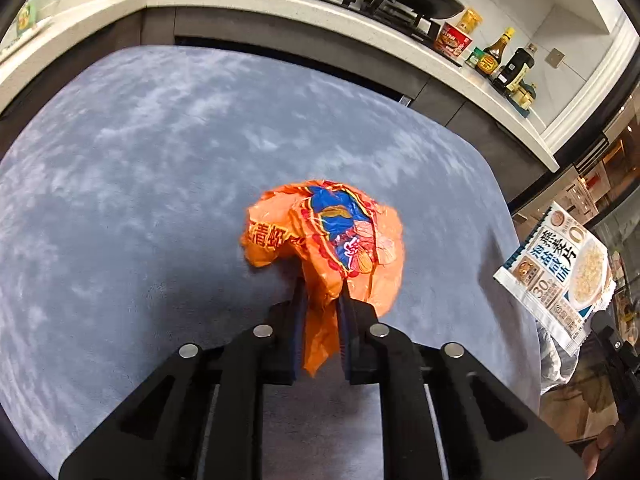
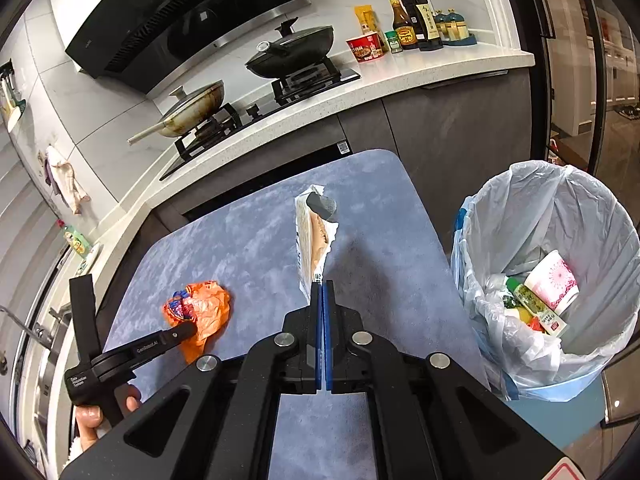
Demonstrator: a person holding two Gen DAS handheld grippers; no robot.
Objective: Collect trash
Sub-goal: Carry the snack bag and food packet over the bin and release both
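On the blue worktop, the left tool was clenched on the orange wrapper, its blue-padded fingers pinching a twisted tail of the plastic. And look at that wrapper: crumpled into a ball, blue and red print on top, the bulk of it ahead of the fingertips. From the right wrist view it sat near the worktop's left edge, with the left tool reaching in from the side; whether the wrapper touched the surface or hung just above it, I could not tell.

Over on the right, the right tool was shut tight on a white packet, gripping its lower edge. The packet stood up edge-on from the fingertips, above the worktop. In the left wrist view the same packet showed its printed face, out past the worktop's right edge.

Just beside the worktop's right side stood the bin, lined with a pale bag. Already inside: a pink-patterned cup and a green bottle, among other scraps.
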